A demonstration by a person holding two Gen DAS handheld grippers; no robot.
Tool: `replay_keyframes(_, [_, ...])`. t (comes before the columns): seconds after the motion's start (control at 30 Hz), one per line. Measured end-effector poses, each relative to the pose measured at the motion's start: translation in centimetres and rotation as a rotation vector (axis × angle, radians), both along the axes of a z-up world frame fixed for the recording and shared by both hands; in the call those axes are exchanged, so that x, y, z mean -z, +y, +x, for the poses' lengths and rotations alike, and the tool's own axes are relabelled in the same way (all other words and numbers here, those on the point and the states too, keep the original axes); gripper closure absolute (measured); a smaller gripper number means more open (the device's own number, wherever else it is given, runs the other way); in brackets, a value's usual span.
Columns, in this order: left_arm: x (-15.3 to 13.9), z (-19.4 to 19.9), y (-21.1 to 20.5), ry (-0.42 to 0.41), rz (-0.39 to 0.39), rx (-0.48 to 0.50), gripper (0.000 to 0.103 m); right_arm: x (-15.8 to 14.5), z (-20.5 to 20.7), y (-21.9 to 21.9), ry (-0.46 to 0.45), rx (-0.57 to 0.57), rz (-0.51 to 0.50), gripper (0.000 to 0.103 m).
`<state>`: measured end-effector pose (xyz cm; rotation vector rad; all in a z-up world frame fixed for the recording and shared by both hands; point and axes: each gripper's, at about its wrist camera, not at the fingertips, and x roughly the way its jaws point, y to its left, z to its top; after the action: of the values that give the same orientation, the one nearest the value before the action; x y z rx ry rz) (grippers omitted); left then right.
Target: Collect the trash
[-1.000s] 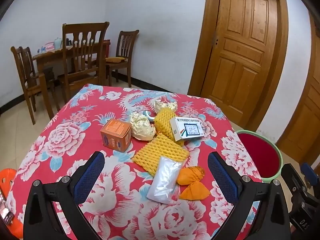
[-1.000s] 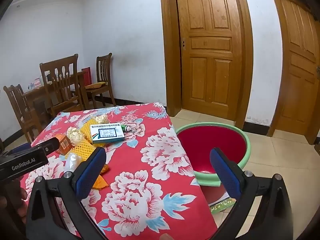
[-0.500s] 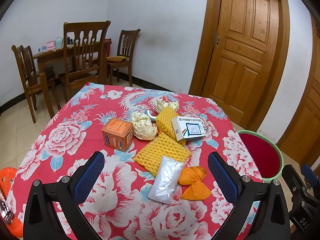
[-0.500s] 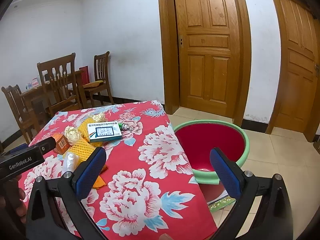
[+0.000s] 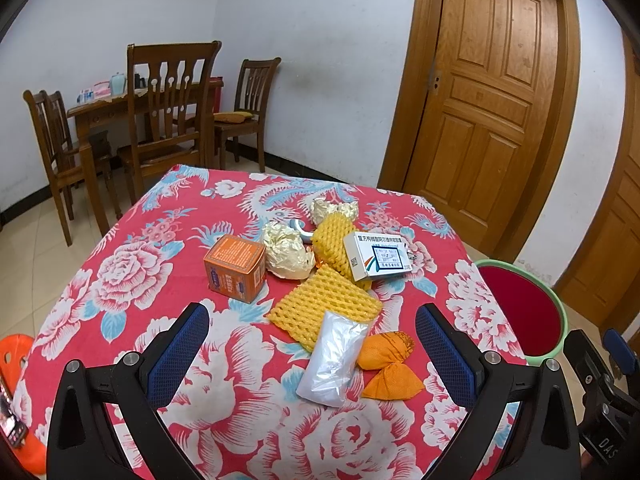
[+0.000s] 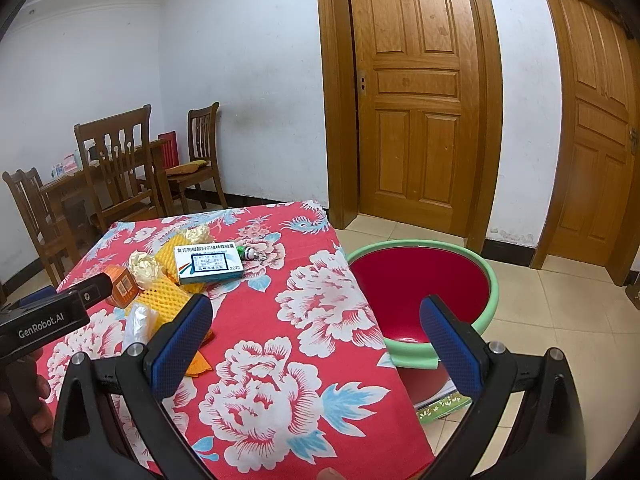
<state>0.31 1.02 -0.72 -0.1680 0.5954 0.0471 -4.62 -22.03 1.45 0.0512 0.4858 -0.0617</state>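
white walls [image 5: 328, 60], wooden doors [image 6: 416, 92], dining chairs [image 5: 168, 112], tiled floor [image 6: 552, 304].

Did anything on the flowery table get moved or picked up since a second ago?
No, nothing was picked up. Only the cameras drifted a tiny bit. The left gripper and right gripper stay open and empty. The orange box, white medicine box, yellow foam nets, clear bag and the red basin beside the table all sit where they were.

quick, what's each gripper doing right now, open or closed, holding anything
Left gripper: open, holding nothing, above the trash on the table.
Right gripper: open, holding nothing, over the table edge beside the red basin.
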Motion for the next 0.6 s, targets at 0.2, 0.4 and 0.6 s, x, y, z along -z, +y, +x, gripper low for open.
replay_keyframes(0.2, [-0.02, 0.00, 0.02, 0.001, -0.001, 0.001, 0.001, 0.02, 0.01, -0.01, 0.001, 0.001, -0.001, 0.001])
replay_keyframes(0.4, [0.04, 0.04, 0.06, 0.002, 0.000, 0.001, 0.001, 0.06, 0.03, 0.00, 0.002, 0.000, 0.001, 0.001])
replay_keyframes(0.6, [0.03, 0.03, 0.08, 0.001, -0.001, 0.000, 0.001, 0.08, 0.02, 0.08, 0.001, 0.000, -0.002, 0.001])
